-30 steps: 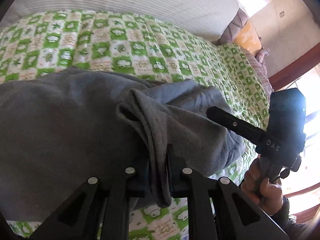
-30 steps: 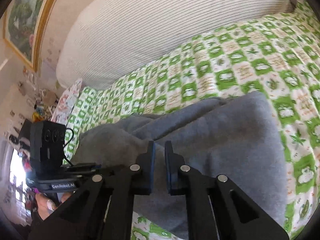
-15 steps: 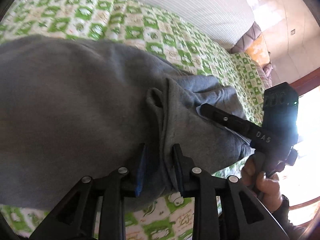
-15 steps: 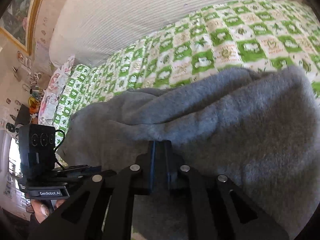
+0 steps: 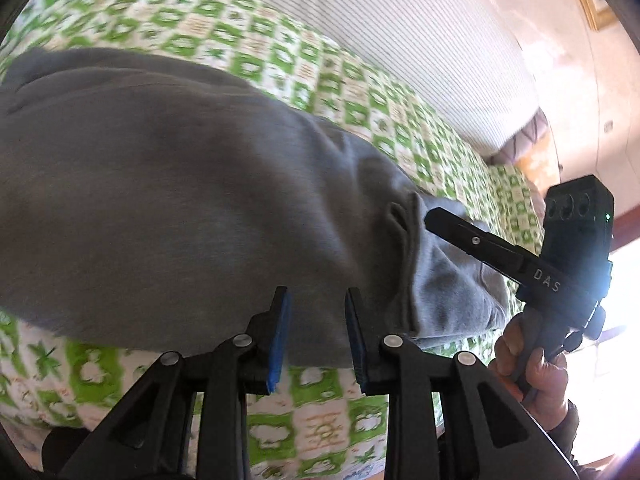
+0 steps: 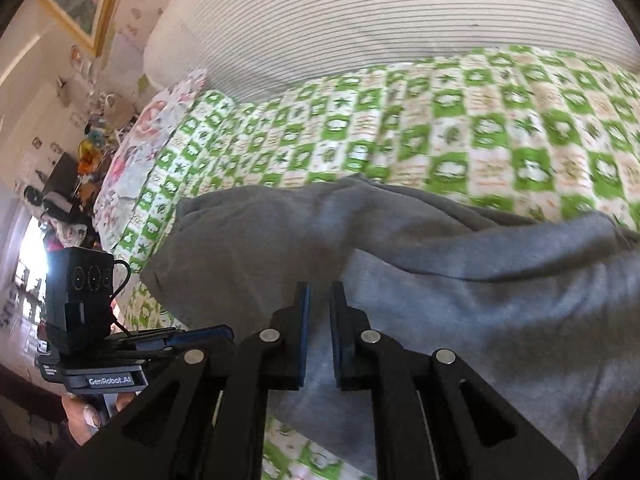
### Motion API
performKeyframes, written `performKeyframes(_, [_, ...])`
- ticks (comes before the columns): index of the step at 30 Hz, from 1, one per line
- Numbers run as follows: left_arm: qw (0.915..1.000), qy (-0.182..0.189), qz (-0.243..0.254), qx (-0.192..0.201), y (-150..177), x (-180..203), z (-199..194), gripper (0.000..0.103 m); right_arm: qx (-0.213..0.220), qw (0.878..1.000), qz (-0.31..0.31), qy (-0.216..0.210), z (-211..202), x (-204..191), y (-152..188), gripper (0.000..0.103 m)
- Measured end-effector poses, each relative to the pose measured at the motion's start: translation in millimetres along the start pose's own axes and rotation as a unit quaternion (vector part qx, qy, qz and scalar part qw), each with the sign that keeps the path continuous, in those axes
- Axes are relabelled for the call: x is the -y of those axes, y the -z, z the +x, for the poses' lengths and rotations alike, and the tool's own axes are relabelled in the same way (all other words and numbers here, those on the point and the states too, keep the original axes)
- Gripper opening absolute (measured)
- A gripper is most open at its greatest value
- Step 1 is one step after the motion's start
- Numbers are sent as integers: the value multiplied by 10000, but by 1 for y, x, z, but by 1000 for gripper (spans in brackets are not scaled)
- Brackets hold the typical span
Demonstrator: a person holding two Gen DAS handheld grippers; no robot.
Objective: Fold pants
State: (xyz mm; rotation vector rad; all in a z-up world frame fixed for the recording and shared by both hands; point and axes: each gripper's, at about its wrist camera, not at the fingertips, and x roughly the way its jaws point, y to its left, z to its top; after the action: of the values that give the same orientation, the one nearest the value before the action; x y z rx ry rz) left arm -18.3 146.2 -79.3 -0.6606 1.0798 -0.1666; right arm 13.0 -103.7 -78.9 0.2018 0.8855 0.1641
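Grey sweatpants lie bunched on a green-and-white checked bedspread. My left gripper hovers over their near edge with its blue-padded jaws apart; no cloth is pinched, and a raised fold sits just right of them. From the right, my right gripper reaches in, its tip at that fold. In the right wrist view the right gripper is nearly closed with grey pants in the narrow gap. The left gripper sits low at the left.
A large striped pillow runs along the far side of the bed. At the left end lies a floral pillow, with cluttered shelves beyond it. A hand holds the right gripper's handle at the bed's edge. Bare bedspread lies beyond the pants.
My left gripper opened and let go of the grey fold it was pinching; that fold now lies to its right. Both grippers moved across the bed, and the pants spread out flatter.
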Motion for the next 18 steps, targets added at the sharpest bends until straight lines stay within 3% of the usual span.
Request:
performKeyframes(10, [9980, -18, -613, 152, 9, -35, -15, 34, -190, 9995, -49, 257, 15, 1, -28, 18])
performKeyframes(12, [9973, 1, -722, 97, 15, -39, -13, 34, -212, 9992, -63, 337, 20, 3, -42, 35])
performKeyframes(14, [9957, 68, -921, 35, 24, -41, -9, 42, -223, 9990, -125, 372, 26, 3, -55, 48])
performKeyframes(15, [9946, 119, -1033, 6, 29, -41, -6, 47, -227, 9988, -157, 409, 29, 2, -61, 48])
performKeyframes(18, [9909, 303, -1304, -147, 43, -37, 8, 49, -390, 9978, -295, 452, 47, 0, -77, 48])
